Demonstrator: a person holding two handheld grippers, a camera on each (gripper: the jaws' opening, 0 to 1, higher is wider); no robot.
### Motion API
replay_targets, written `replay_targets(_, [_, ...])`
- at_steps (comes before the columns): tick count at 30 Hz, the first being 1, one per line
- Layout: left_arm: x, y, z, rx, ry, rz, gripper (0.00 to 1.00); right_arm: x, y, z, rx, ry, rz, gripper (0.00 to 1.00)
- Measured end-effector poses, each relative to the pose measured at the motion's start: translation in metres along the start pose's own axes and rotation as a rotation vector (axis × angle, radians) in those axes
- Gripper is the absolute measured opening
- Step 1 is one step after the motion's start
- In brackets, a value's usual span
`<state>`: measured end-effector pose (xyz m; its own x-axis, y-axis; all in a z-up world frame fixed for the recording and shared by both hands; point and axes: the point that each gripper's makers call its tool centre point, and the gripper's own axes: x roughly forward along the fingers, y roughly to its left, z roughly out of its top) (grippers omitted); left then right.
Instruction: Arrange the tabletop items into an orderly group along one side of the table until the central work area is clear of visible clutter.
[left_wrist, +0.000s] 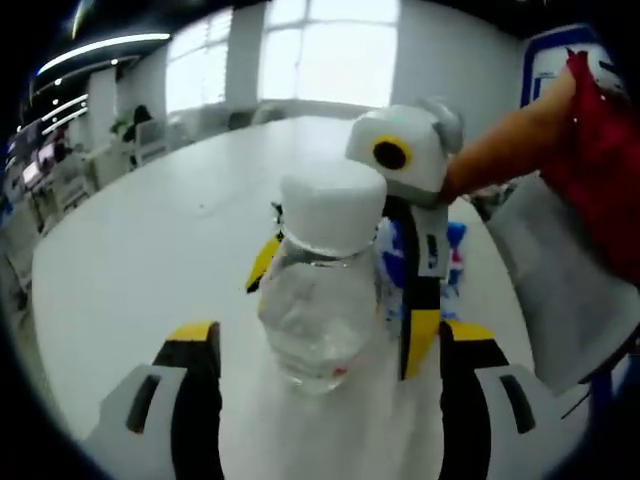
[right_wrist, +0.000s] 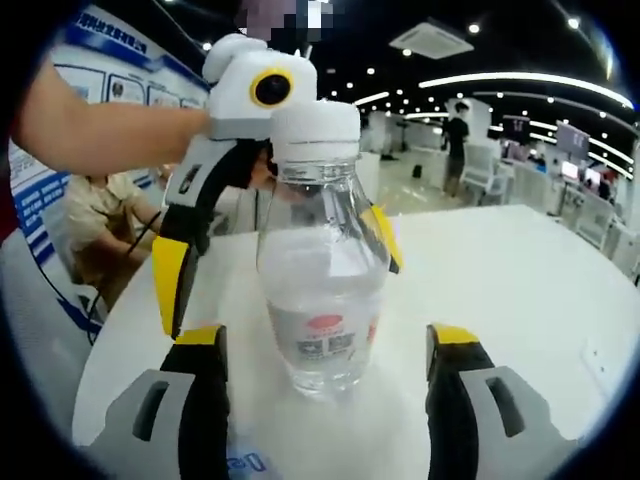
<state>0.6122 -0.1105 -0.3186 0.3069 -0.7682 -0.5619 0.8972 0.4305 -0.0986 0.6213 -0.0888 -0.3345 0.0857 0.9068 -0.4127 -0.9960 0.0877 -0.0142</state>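
A clear water bottle (left_wrist: 322, 290) with a white cap stands upright on the white table (left_wrist: 150, 260). The left gripper (left_wrist: 330, 350) and right gripper (right_wrist: 328, 355) flank it from opposite sides, fingers spread wide, neither gripping it

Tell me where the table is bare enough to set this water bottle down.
Bare white table stretches from the water bottle toward the far windows in the left gripper view. Crowded beside the bottle: the right gripper, and blue-and-red packaging behind it.
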Motion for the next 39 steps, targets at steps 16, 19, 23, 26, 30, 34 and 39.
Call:
replay_targets(16, [-0.007,-0.009,0.006,-0.046,0.005,0.004,0.99,-0.015,0.008,0.006,-0.005,0.013,0.034,0.99])
replay_targets(19, [-0.012,-0.011,0.008,-0.049,0.004,0.011,0.99,-0.02,0.007,0.008,-0.008,0.015,0.029,0.99])
replay_targets(23, [-0.017,-0.013,0.01,-0.051,-0.003,0.019,0.99,-0.028,0.01,0.015,-0.027,0.013,0.025,0.99])
replay_targets(26, [-0.023,-0.016,0.013,-0.052,-0.013,0.029,0.99,-0.036,0.01,0.015,-0.03,0.018,0.025,0.99])
replay_targets(30, [-0.033,-0.023,0.015,-0.057,-0.028,0.043,0.99,-0.053,0.013,0.019,-0.035,0.013,0.024,0.99])
replay_targets(34, [-0.043,-0.032,0.015,-0.071,-0.048,0.061,0.99,-0.07,0.021,0.027,-0.057,0.002,0.031,0.99])
replay_targets(39, [-0.053,-0.043,0.015,-0.092,-0.069,0.085,0.98,-0.089,0.03,0.034,-0.064,-0.018,0.033,0.99])
